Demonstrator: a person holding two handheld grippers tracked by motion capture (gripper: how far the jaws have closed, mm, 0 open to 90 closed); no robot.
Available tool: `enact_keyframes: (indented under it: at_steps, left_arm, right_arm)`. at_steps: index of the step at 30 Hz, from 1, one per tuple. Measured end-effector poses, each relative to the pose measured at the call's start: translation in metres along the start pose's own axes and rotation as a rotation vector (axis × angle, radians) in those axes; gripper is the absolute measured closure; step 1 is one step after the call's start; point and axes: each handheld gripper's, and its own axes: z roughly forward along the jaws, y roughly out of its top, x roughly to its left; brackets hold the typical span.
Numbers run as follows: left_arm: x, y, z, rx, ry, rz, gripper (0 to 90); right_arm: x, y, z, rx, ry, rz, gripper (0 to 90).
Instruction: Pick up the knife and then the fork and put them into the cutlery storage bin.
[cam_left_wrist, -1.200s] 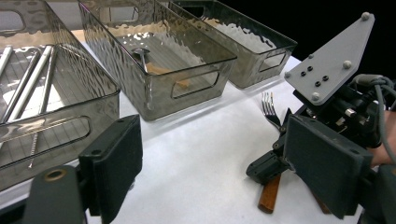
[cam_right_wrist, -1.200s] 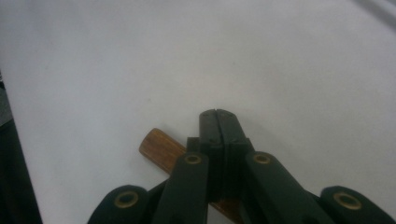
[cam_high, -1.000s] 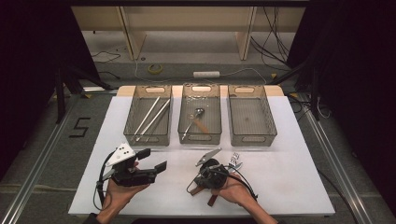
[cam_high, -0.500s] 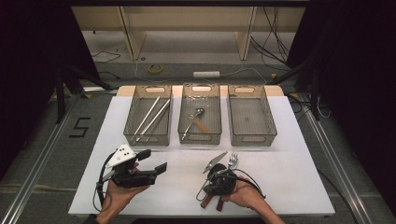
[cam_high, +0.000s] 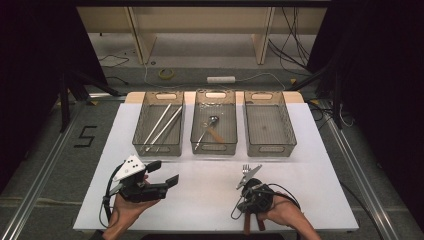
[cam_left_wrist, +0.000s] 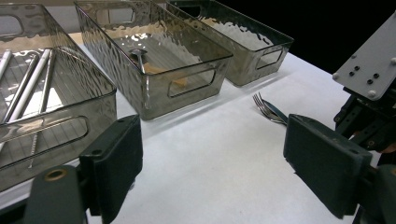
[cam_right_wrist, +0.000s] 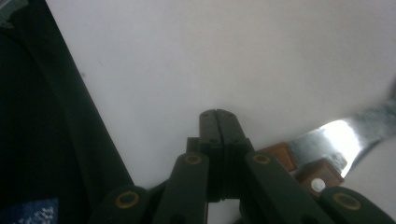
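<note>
White rectangular counter at centre. Grey floor all round, painted black "5" at 9 o'clock. Pale wooden shelving unit at 12, white power strip and loose cables below it. Black curtains at 3 and 9.

Right hand-held gripper: two black jaws pressed together, tips meeting, nothing between them. Brass-coloured pivot pins on the linkage below. White tabletop behind, its dark edge running diagonally down the left. Knife: shiny metal blade at lower right, blurred, joined to a brown riveted handle just beside the jaws.
</note>
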Motion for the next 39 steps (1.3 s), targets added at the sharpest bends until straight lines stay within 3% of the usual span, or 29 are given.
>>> enact_keyframes:
  at_steps: [21, 26, 31, 34, 36, 39]
  left_arm:
    - [0.000, 0.000, 0.000, 0.001, 0.005, 0.003, 19.3]
    - [0.000, 0.000, 0.000, 0.001, 0.006, 0.005, 19.3]
    - [0.000, 0.000, 0.000, -0.001, 0.007, 0.006, 19.4]
    - [0.000, -0.001, 0.000, -0.005, 0.008, 0.008, 19.3]
    - [0.001, -0.001, -0.001, -0.005, 0.009, 0.009, 19.3]
    - [0.001, -0.001, -0.002, -0.017, 0.012, 0.009, 19.2]
  right_arm:
    - [-0.035, -0.037, -0.028, 0.042, -0.132, 0.093, 90.0]
    - [-0.039, -0.041, -0.031, 0.041, -0.145, 0.114, 90.0]
    - [-0.037, -0.040, -0.035, 0.022, -0.149, 0.106, 90.0]
    - [-0.034, -0.040, -0.045, -0.015, -0.145, 0.107, 78.1]
    - [-0.031, -0.041, -0.050, -0.016, -0.151, 0.109, 66.4]
    - [-0.031, -0.044, -0.054, -0.023, -0.155, 0.126, 56.5]
